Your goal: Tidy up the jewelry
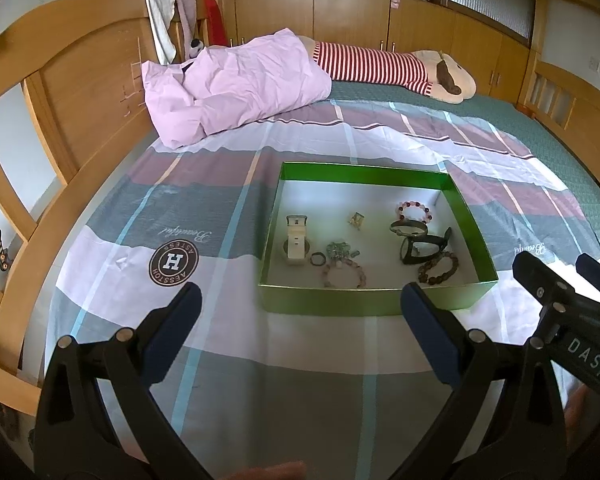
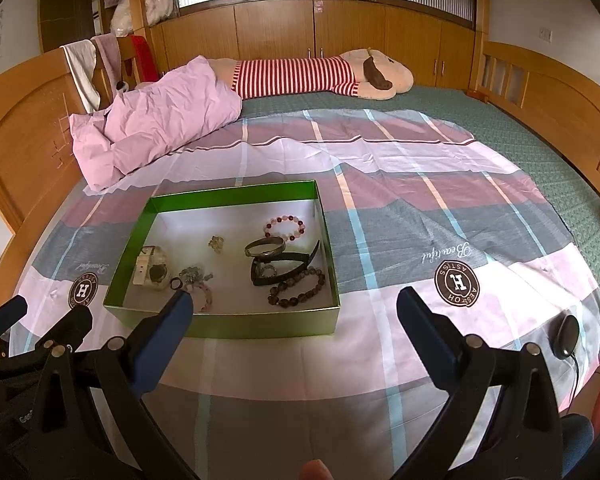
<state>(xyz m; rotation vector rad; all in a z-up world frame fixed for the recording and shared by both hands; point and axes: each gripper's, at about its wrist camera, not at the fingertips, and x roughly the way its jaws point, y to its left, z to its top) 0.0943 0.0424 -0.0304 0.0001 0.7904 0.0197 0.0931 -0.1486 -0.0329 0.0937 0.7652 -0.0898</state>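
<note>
- Both black grippers, left gripper (image 1: 300,300) and right gripper (image 2: 290,306), hover over the bed with blue-padded fingers (image 1: 428,334) spread wide, grasping nothing.
- Shallow green cardboard box (image 1: 364,306) lies on the plaid bedsheet (image 1: 188,216), its long axis running left to right.
- White watch (image 1: 296,242) lies inside at the left, its strap pointing toward the far wall.
- Dark brown beaded bracelet (image 2: 298,286) lies flat at the near right corner.

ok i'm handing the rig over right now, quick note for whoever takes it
Left gripper: open, empty, hovering over the bedspread short of the green box.
Right gripper: open, empty, at the box's near right.
Inside the box: white watch, black watch, metal bangle, pink bead bracelet, dark bead bracelet, plus smaller pieces.
Done: no loose jewelry visible on the bedspread.
Left: pieces lie unsorted; arrange if needed.
</note>
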